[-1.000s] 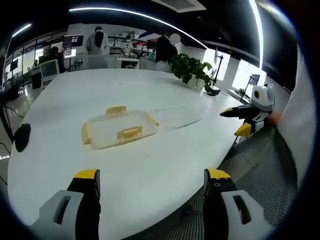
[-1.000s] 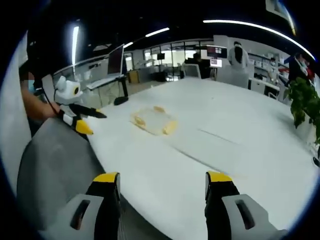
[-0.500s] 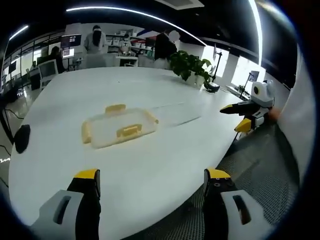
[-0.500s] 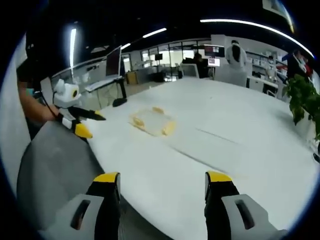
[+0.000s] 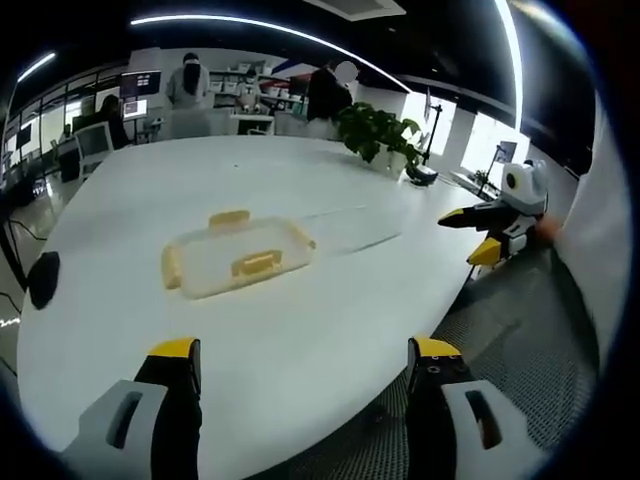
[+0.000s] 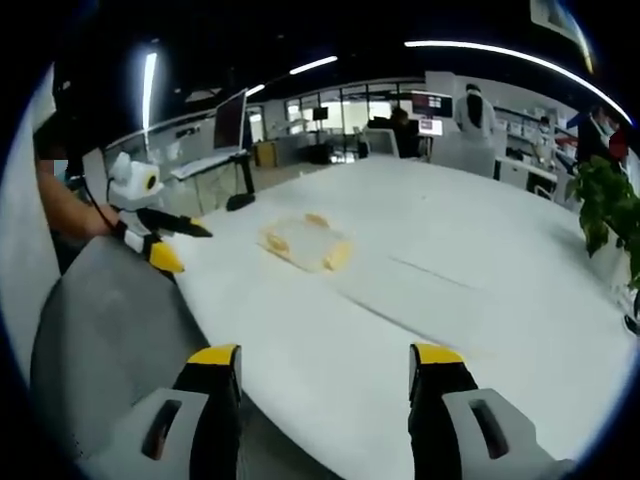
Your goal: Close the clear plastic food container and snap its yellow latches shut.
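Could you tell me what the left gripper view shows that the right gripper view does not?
The left gripper view alone shows a black object at the table edge. The right gripper view alone shows a monitor on a desk behind. Both share the white table, the clear plastic food container with yellow latches, the potted plant, and both open grippers, left gripper and right gripper.

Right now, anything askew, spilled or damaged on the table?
Nothing stands out. The clear food container sits flat on the white table, lid on, yellow latches intact, no spill. Left gripper and right gripper are open, well short of it.
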